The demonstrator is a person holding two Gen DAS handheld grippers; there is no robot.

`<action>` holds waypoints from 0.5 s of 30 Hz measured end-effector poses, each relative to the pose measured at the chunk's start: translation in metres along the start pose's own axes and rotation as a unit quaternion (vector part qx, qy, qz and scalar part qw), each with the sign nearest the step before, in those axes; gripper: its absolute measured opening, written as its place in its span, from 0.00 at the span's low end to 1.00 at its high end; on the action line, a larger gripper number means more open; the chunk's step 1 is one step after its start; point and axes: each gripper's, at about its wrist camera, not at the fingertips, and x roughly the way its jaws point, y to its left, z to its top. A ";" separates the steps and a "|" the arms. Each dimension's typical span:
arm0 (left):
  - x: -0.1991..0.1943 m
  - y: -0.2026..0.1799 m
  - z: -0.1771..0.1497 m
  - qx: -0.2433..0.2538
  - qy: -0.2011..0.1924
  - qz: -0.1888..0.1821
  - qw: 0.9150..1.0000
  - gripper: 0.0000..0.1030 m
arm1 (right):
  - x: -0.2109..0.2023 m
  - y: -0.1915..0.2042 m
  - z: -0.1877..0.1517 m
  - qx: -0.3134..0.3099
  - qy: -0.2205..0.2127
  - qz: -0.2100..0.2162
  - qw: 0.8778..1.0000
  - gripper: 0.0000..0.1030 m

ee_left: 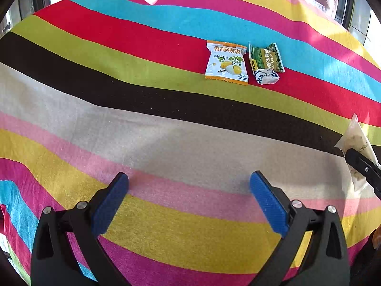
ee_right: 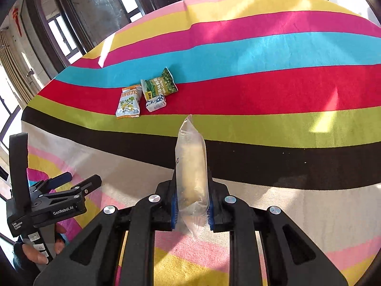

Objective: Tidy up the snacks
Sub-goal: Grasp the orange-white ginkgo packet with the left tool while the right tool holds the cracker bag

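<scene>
- Right claw (ee_right: 191, 212) is clamped on one clear plastic snack pouch (ee_right: 191, 166), lifted above the striped cloth surface (ee_right: 285, 90).
- Left claw (ee_left: 189, 190) stands apart, holding nothing.
- Three small packets lie together: white-orange (ee_left: 226, 63), green (ee_left: 265, 57), white-blue (ee_left: 266, 76); wide free cloth all around.

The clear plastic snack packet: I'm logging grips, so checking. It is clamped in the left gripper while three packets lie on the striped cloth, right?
Wrong gripper. The right wrist view shows the clear plastic snack packet clamped in the right gripper; the left gripper is open and empty.

I read "2026.01.19" on the white ginkgo packet (ee_left: 226, 63), "Garlic" on the green packet (ee_left: 265, 57) beside it, and "GenRobot.AI" on the left hand-held gripper (ee_right: 65, 183).
</scene>
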 end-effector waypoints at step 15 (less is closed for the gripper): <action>0.037 -0.006 0.095 0.015 -0.019 -0.027 0.999 0.87 | 0.005 -0.009 0.001 0.025 0.003 0.021 0.999 0.19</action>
